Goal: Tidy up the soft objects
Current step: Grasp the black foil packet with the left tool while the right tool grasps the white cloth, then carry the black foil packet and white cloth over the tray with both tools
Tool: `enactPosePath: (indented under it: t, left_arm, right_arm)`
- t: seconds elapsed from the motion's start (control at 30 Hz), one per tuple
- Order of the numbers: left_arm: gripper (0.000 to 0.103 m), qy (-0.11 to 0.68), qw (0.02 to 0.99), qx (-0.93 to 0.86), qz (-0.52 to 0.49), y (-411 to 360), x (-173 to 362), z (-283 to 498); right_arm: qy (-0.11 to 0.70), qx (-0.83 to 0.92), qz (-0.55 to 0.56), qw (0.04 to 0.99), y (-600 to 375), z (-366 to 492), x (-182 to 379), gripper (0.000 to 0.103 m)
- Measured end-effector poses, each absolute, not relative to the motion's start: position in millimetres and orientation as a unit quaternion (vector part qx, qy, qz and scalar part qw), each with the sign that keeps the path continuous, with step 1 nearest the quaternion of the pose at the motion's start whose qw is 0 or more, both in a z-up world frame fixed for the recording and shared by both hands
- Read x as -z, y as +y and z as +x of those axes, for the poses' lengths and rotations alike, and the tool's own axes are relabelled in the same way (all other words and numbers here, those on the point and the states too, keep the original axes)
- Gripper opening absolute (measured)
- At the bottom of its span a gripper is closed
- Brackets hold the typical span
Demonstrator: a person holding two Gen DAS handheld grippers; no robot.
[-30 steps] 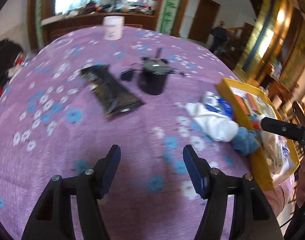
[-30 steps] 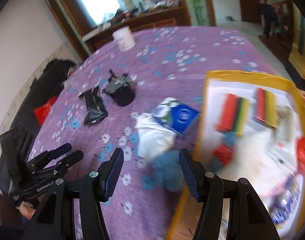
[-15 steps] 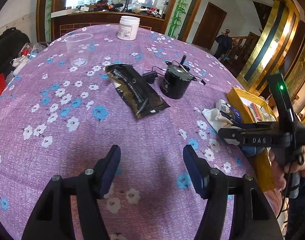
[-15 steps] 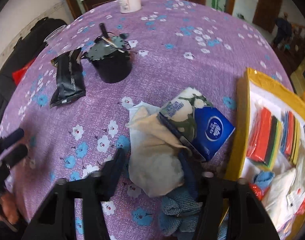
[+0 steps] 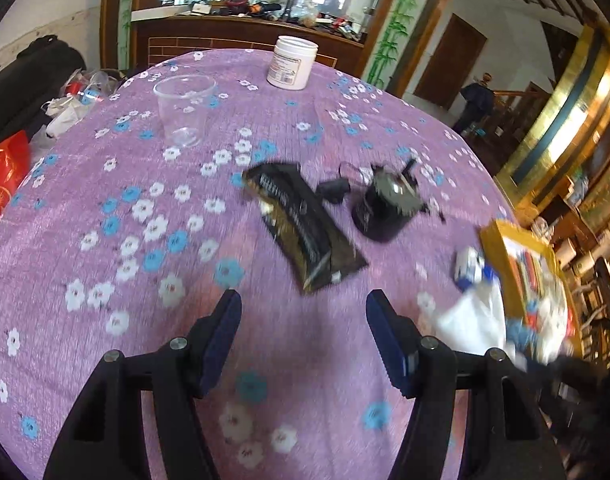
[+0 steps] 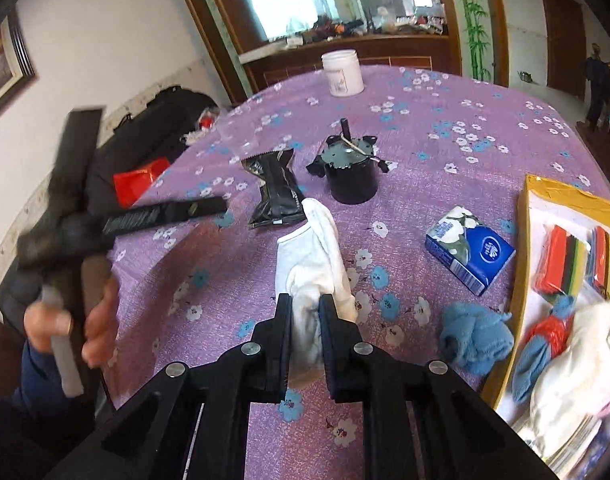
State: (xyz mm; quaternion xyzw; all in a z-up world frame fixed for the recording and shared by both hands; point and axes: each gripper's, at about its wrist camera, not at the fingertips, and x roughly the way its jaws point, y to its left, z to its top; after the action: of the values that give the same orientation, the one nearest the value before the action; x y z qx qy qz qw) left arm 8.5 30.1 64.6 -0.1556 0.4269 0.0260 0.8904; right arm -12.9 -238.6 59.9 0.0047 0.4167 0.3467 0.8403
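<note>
Right wrist view has the right gripper point(image 6: 306, 312) with its jaws clamped on the cuff end of a limp white fabric glove point(image 6: 311, 252), the rest of it draped forward over the purple flowered tablecloth point(image 6: 425, 136). My guess is it's headed for the yellow-rimmed cardboard box point(image 6: 523, 236) at the right edge, so lift high enough that the dangling fingers clear the rim, and let go only once most of the cloth is over the inside — it's floppy and will snag or hang over the edge otherwise.

That box already holds red, green and yellow sponge packs point(image 6: 565, 260), a blue cloth tied with red point(image 6: 541, 344) and a white fabric bundle point(image 6: 577, 352). Just outside it sit a crumpled blue fluffy towel point(image 6: 473, 332) and a blue-and-white tissue pack point(image 6: 469, 250), probably next in line.

Further back: a black cylindrical pot with a grey lid point(image 6: 351, 172), contents hidden, a clear plastic cup point(image 5: 183, 110) that looks empty, and a white lidded jar point(image 5: 291, 63).

Left gripper point(image 5: 303, 340) hovers over bare cloth, jaws wide apart, holding nothing — a black foil snack packet point(image 5: 305, 224) lies ahead of it.
</note>
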Motion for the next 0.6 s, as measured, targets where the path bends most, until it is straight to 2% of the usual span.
enactPosePath:
  t: [0.27,0.3,0.33,0.43,0.57,0.6]
  left_arm:
    - [0.064,0.464,0.866,-0.081,-0.169,28,-54,87]
    - [0.062,0.471,0.862,-0.086,-0.164,27,-50,95]
    - [0.055,0.483,0.855,-0.106,-0.158,28,-42,104]
    - [0.043,0.499,0.844,-0.113,-0.162,29,-27,122]
    - [0.037,0.493,0.849,-0.131,-0.140,29,-16,132]
    - [0.031,0.491,0.851,-0.129,-0.138,29,-16,132]
  right_arm:
    - [0.406,-0.353,0.032,0.842,-253,-20,-53,0.015]
    - [0.405,-0.355,0.033,0.842,-254,-20,-53,0.015]
    - [0.404,-0.357,0.034,0.842,-256,-21,-54,0.015]
    - [0.402,-0.359,0.041,0.841,-261,-23,-53,0.015]
    - [0.402,-0.359,0.051,0.840,-266,-20,-51,0.015]
    - [0.402,-0.359,0.053,0.840,-267,-19,-50,0.015]
